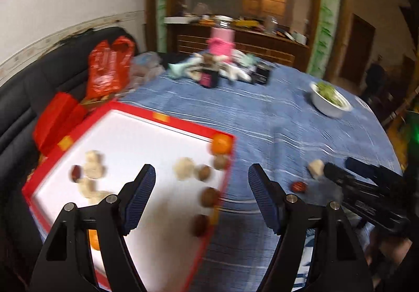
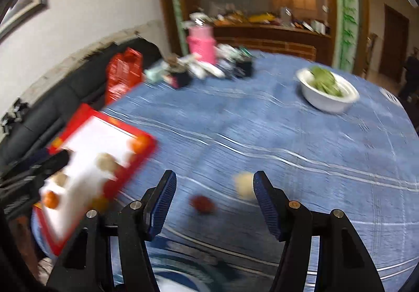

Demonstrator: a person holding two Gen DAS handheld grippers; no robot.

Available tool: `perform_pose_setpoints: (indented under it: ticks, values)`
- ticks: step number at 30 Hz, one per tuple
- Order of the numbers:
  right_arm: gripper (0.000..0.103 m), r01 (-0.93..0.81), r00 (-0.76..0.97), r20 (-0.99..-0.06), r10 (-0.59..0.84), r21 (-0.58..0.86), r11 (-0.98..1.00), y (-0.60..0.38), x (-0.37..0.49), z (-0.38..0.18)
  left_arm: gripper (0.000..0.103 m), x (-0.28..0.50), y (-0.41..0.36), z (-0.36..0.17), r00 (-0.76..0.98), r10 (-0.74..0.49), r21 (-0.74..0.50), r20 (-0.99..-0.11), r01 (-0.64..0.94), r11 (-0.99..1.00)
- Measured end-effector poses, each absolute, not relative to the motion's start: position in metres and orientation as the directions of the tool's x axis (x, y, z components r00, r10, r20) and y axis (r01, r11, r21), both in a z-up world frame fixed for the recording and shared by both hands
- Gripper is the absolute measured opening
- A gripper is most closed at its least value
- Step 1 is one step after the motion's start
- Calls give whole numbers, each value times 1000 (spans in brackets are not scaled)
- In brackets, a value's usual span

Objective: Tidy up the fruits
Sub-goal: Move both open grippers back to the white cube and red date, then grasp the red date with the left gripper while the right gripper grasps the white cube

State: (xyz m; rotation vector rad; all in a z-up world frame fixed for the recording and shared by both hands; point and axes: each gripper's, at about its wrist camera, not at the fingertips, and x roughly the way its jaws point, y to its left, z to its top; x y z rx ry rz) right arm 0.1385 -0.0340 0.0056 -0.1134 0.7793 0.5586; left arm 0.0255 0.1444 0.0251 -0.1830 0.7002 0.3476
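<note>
Along the left edge of the bench [image 2: 262, 129] sits the red-rimmed tray [image 1: 183, 129], its white floor already carrying pale lumps, brown nuts, a dark date and an orange [image 1: 222, 144] tucked into its far right corner. The left tongs [image 1: 201, 184] hang released over the tray's right side, gripping nothing, with a brown nut [image 1: 210, 196] on the tray floor between the blue pads. Both views are smeared, so finer detail of the fruits cannot be told.

To the right of the tray, on the bare blue cloth near the bench's front edge, two pieces lie loose: a red date [image 2: 201, 203] and, just right of it, a pale lump [image 2: 244, 184]. The right tongs [image 2: 214, 187] are spread wide and empty; the date lies between the pads, the lump against the inner face of the right one.

The step in hand looks like gathering these strays into the tray. It would go best by choosing one piece, probably the date, centring it between the pads, lowering until the tips almost meet the cloth, then closing gently so it does not squirt out or catch fabric. The left tongs should clear the tray's right rim first.

Farther right, near the bench's far right edge, stands a white bowl [image 2: 327, 98] of greens, well apart.
</note>
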Motion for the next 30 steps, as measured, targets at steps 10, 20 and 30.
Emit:
perform_pose_setpoints:
  ticks: [10,20,30]
  values:
    - [54,-503,512,-767,385,96,859,-38,172,-32,73,42,104,16,698,186,-14,-691,-271,963]
    - [30,-463,505,-781,367,113,879,-50,176,-39,73,56,90,4,691,114,-56,-714,-219,974]
    - [30,-383,580,-706,406,203,901,-117,165,-18,73,97,45,-20,654,36,-75,-756,-140,987]
